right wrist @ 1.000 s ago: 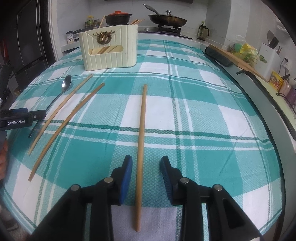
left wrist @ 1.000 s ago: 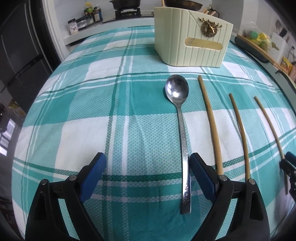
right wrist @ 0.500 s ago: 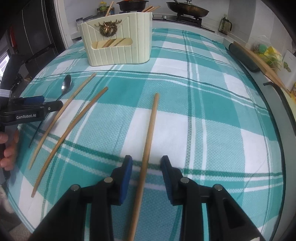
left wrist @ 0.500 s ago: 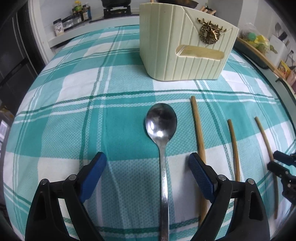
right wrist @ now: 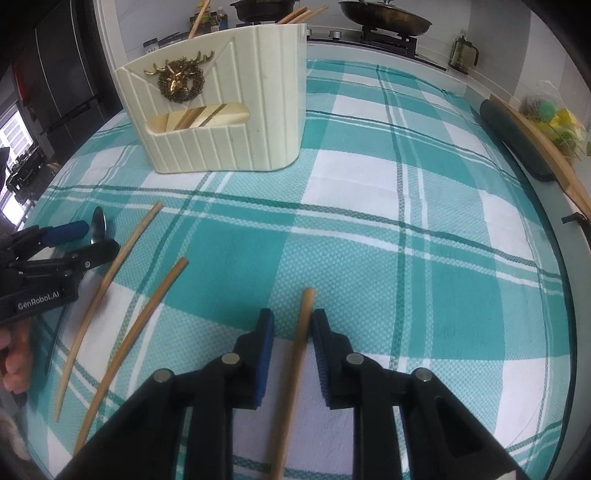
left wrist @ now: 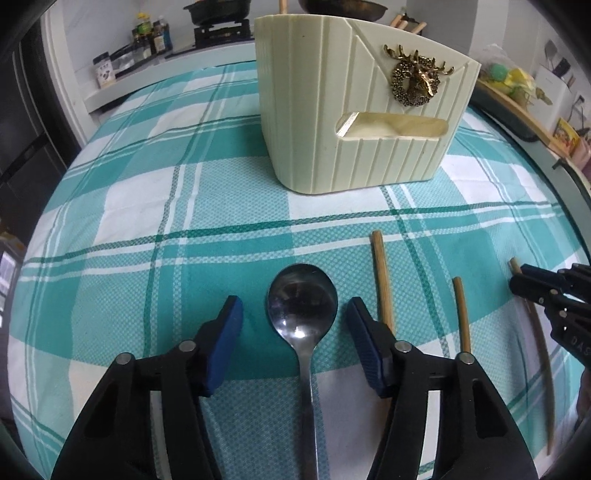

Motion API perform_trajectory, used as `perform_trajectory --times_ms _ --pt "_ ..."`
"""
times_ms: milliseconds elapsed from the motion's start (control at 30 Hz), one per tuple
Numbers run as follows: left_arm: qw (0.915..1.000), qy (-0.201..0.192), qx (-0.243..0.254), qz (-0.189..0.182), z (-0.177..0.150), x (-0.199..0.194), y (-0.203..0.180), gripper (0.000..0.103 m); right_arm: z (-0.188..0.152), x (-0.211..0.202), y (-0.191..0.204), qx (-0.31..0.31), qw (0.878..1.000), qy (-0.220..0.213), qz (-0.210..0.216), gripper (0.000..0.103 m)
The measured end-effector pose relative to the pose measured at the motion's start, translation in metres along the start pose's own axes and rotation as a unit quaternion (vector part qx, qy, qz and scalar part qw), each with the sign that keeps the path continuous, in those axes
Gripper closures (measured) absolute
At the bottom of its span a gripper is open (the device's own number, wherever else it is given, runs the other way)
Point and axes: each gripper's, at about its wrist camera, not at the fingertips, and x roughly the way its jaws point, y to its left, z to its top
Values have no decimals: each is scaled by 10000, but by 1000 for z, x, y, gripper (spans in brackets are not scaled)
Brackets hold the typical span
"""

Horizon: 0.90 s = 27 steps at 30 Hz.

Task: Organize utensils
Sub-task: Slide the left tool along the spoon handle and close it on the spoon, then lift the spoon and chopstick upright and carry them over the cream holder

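A steel spoon point(left wrist: 302, 310) lies on the teal checked cloth point(left wrist: 155, 206), its bowl between the open fingers of my left gripper point(left wrist: 293, 325), which do not touch it. A bamboo chopstick point(right wrist: 300, 332) lies between the fingers of my right gripper point(right wrist: 291, 339), which stand narrowly apart around it. Two more chopsticks point(right wrist: 110, 266) point(right wrist: 147, 314) lie between the grippers. A cream utensil holder point(left wrist: 354, 103) with a gold deer badge stands behind; it holds several chopsticks in the right wrist view point(right wrist: 221, 99).
A stove with pans point(right wrist: 384, 18) and spice jars point(left wrist: 147, 33) line the counter behind the table. A dark roll and wooden board point(right wrist: 524, 147) lie along the table's right edge. My left gripper also shows in the right wrist view point(right wrist: 74, 240).
Both grippers have moved forward along their utensils toward the holder. The left fingers have closed in partway, now either side of the spoon's bowl. The right fingers now flank the chopstick's far end.
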Motion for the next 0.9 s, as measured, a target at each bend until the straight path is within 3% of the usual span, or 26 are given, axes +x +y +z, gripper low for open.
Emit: perform_trajectory --times_ms 33,100,367,900 --pt "10000 -23 21 -24 1 0 -1 61 0 0 -1 16 10000 -29 -17 89" --pt "10000 -39 35 -49 2 0 -1 67 0 0 0 8 10000 -73 -61 95" --pt "9995 -219 -69 -197 3 -27 5 67 -1 -14 -8 284 9986 -314 301 96" --pt "9894 -1348 -145 -512 -12 -169 23 67 -9 -156 9 258 9832 -1617 811 97"
